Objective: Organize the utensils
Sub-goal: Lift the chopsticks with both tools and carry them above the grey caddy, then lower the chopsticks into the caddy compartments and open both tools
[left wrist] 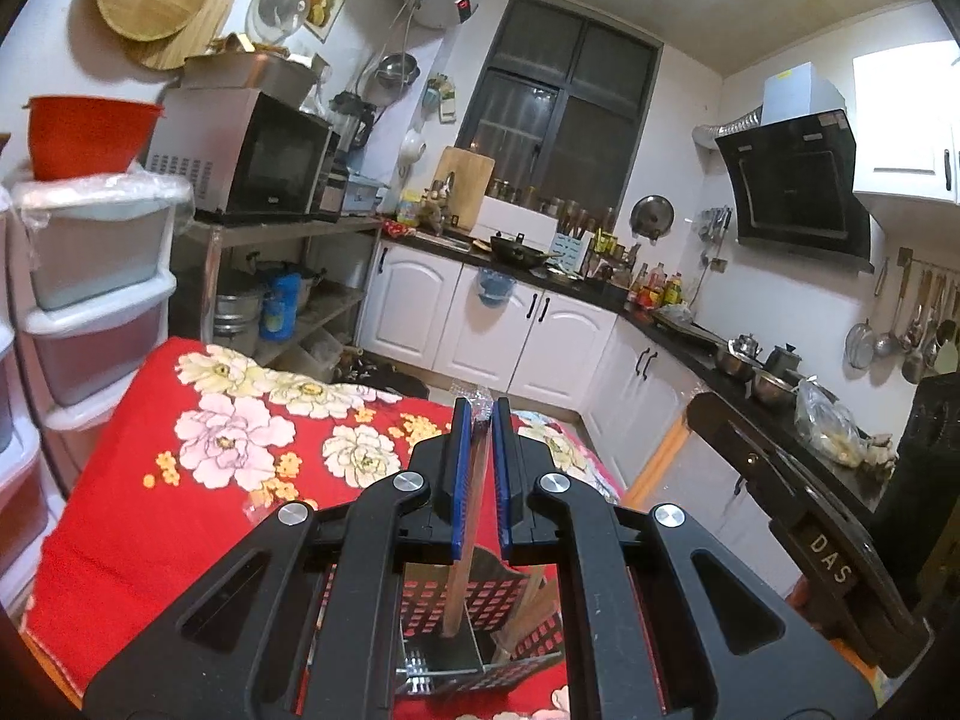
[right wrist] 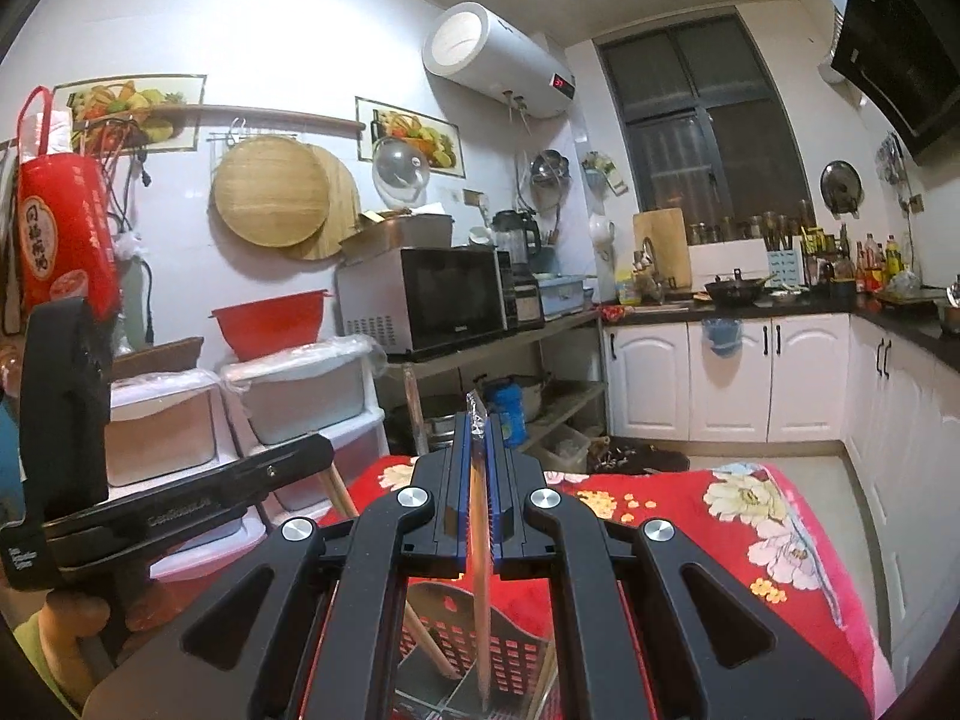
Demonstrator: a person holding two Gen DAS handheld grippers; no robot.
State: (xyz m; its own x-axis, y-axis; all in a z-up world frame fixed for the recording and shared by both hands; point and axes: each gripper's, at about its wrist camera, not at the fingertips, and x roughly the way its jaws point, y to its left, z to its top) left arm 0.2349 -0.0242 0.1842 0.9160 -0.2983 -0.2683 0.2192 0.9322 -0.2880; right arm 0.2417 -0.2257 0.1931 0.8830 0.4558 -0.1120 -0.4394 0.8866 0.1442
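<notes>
Wooden chopsticks in clear plastic wrap (left wrist: 474, 480) are pinched between the closed blue pads of the left gripper (left wrist: 480, 414), their lower ends over the perforated metal utensil holder (left wrist: 516, 600), whose base is cut off by the frame edge. Another wrapped wooden chopstick (right wrist: 478, 540) is clamped in the right gripper (right wrist: 478, 426), reaching down into that holder (right wrist: 510, 660). Beneath the holder lies the red floral cloth (left wrist: 180, 510). Gripper bodies hide most of the holder's compartments.

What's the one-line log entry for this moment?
left gripper: shut on chopstick | right gripper: shut on chopstick | both over utensil holder | red floral cloth
</notes>
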